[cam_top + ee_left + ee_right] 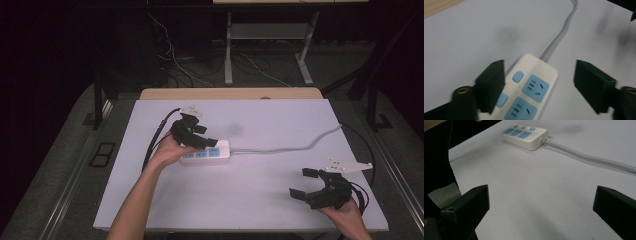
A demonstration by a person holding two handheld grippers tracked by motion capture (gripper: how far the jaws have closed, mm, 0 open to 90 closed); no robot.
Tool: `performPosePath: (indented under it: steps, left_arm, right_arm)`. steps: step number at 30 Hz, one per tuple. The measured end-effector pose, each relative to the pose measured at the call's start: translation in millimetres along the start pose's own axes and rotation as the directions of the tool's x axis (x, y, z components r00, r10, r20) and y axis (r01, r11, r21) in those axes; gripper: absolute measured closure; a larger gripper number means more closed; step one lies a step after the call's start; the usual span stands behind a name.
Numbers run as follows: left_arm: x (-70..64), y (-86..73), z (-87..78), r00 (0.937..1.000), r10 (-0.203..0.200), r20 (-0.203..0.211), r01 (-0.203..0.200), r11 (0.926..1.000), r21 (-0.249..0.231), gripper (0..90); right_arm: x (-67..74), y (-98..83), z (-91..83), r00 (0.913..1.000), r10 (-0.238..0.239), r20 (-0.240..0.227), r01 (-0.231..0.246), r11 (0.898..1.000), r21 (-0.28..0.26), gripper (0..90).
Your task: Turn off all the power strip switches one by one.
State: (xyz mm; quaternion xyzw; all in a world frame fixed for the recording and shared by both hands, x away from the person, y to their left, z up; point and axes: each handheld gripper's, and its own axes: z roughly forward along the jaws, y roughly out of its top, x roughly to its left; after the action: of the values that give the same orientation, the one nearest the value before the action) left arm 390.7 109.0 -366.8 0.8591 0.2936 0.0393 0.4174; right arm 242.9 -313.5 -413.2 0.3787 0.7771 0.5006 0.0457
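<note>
A white power strip [212, 151] with blue sockets and blue buttons lies left of the table's middle, and its grey cable [285, 147] runs off to the right. My left gripper [206, 135] hovers just above the strip's left part, open, with nothing held. In the left gripper view the strip [534, 87] lies below and between the spread jaws of this gripper [540, 67], and the cable [561, 32] leads away. My right gripper [301, 183] stands open near the front right. Its own view shows the gripper [541, 192] empty over bare table, with the strip [524, 135] far off.
The white table top [250, 200] has a wooden strip [230, 93] along its far edge. Beyond it on the dark floor are loose cables [175, 60] and a grey metal stand [270, 35]. A black cable [155, 137] trails from my left gripper.
</note>
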Motion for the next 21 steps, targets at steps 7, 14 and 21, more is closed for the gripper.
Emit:
performPosePath:
  steps: [7,14,21]
  left_arm:
    - [-9.4,-32.1,-23.6,0.9978,-0.058,-0.031,0.056,0.9962,-0.067,0.0]
    - [-29.2,-66.6,-46.1,0.9941,-0.073,-0.08,0.061,0.9878,-0.143,0.0]
    - [-51.9,-101.3,-56.2,0.9909,-0.092,-0.098,0.072,0.9794,-0.189,0.0]
  right_arm:
    - [1.0,-0.2,1.1,1.0,-0.003,-0.001,0.003,1.0,0.002,0.4]
    - [2.2,-0.6,1.1,1.0,0.0,-0.002,0.0,1.0,0.003,0.4]
    - [2.8,-1.1,0.2,1.0,0.004,-0.001,-0.004,1.0,0.0,0.4]
